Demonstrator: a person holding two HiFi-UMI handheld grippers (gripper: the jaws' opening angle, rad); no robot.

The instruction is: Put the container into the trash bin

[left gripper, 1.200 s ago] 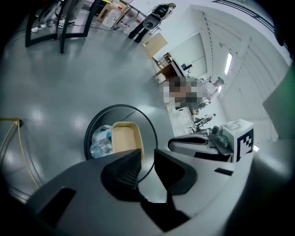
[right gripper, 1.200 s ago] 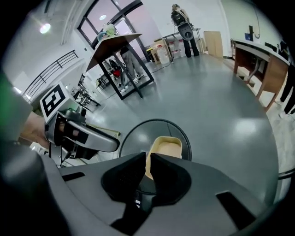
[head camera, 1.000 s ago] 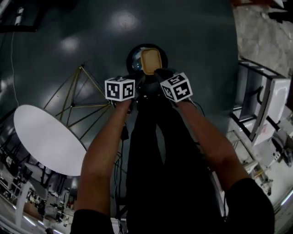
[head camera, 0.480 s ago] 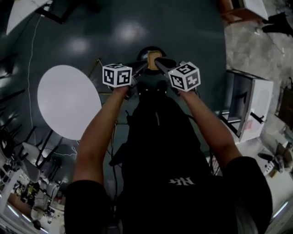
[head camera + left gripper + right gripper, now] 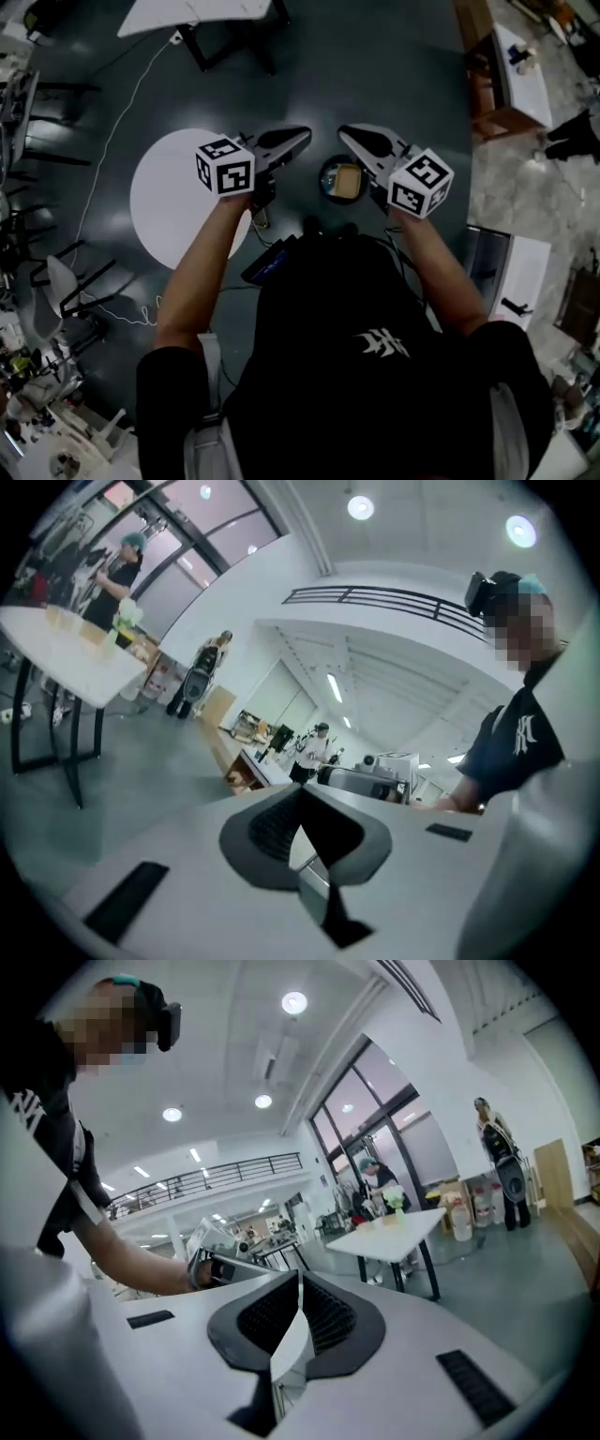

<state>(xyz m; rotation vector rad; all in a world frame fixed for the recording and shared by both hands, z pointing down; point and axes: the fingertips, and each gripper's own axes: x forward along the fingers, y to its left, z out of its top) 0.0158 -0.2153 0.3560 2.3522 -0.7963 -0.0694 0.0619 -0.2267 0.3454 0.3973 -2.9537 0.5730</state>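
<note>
The black round trash bin [image 5: 324, 178] stands on the dark floor far below, and the tan container [image 5: 345, 180] lies inside it. Both grippers are held high above it and point toward each other. My left gripper [image 5: 305, 134] is at the left of the bin, shut with nothing in it; its pads [image 5: 272, 829] meet. My right gripper [image 5: 344, 131] is at the right, its jaws closing the last bit, and nothing sits between its pads [image 5: 323, 1314]. Each gripper view shows the other gripper: the right gripper [image 5: 361, 780] and the left gripper [image 5: 225, 1265].
A white round table [image 5: 164, 202] stands left of the bin, a white table [image 5: 197, 11] farther off. A wooden desk [image 5: 506, 75] and a white cabinet [image 5: 516, 267] are at the right, chairs [image 5: 56, 291] at the left. A cable [image 5: 122, 103] runs over the floor. Other people stand around the hall.
Both grippers rose high off the bin and drew apart. The container stayed behind in the bin, which now looks small and far below.
</note>
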